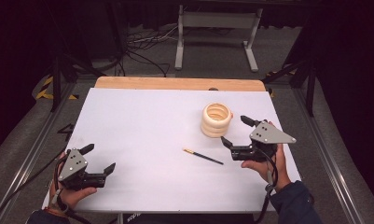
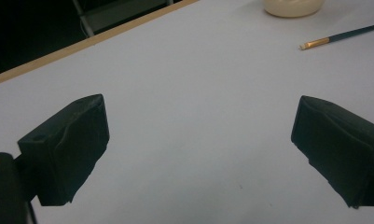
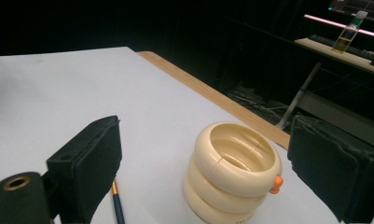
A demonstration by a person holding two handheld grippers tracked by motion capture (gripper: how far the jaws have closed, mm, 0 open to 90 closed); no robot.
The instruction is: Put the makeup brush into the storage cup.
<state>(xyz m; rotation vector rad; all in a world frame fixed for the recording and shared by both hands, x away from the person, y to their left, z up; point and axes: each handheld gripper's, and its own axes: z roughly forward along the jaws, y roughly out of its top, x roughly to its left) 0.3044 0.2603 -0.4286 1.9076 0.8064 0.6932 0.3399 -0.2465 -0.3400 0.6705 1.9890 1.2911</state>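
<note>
A cream ribbed cup (image 1: 217, 119) made of stacked rings stands upright on the white table (image 1: 142, 121), right of centre. A thin dark paintbrush (image 1: 203, 157) lies flat in front of it, its gold ferrule pointing left. My right gripper (image 1: 236, 131) is open just right of the cup, its jaws wide apart and empty. From the right gripper view the cup (image 3: 232, 171) sits between the jaws, farther out, with an orange nub on its side, and the brush (image 3: 117, 206) lies by the left jaw. My left gripper (image 1: 99, 158) is open and empty at the near left.
A wooden strip (image 1: 180, 83) runs along the table's far edge. Beyond it stand a metal frame (image 1: 217, 32) and cables on the floor. Bare white surface lies between the two grippers. The brush tip (image 2: 315, 43) and the cup's base (image 2: 293, 6) appear far off in the left gripper view.
</note>
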